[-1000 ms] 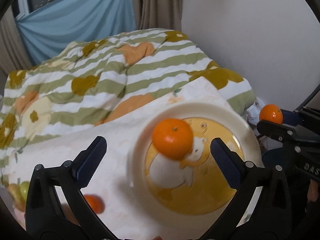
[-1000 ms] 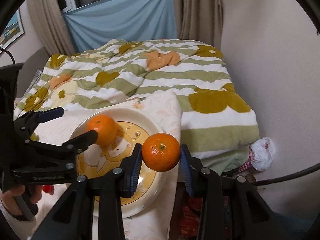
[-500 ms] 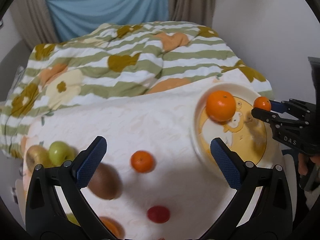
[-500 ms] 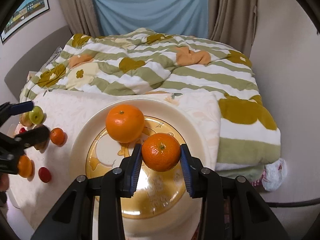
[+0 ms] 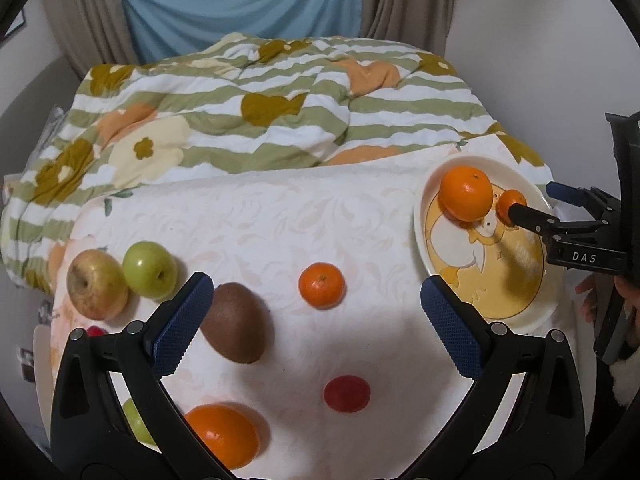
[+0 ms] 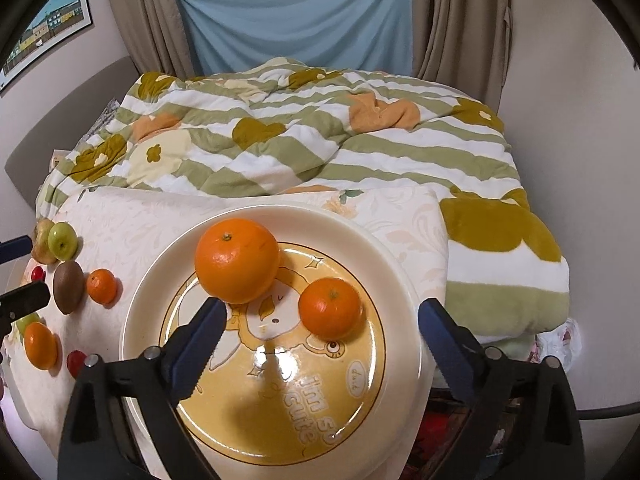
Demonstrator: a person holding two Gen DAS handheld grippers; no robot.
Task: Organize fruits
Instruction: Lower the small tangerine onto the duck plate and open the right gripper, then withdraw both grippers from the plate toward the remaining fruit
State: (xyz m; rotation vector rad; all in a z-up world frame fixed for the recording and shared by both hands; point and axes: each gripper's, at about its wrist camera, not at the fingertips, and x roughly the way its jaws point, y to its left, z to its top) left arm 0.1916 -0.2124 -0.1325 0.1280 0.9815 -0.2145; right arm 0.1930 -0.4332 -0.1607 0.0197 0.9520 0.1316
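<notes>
small mandarin [image 6: 329, 309] resting on plate [image 6: 384, 248], right fingers [image 6: 446, 344] spread empty around it, left fingers [image 5: 182, 324] wide, empty

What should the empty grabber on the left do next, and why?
Probably ease the left gripper down and forward over the small orange on the cloth and close on it. Its jaws are open and hold nothing, that fruit lies just ahead between them, and the plate already carries two oranges, so it likely belongs there too.
</notes>
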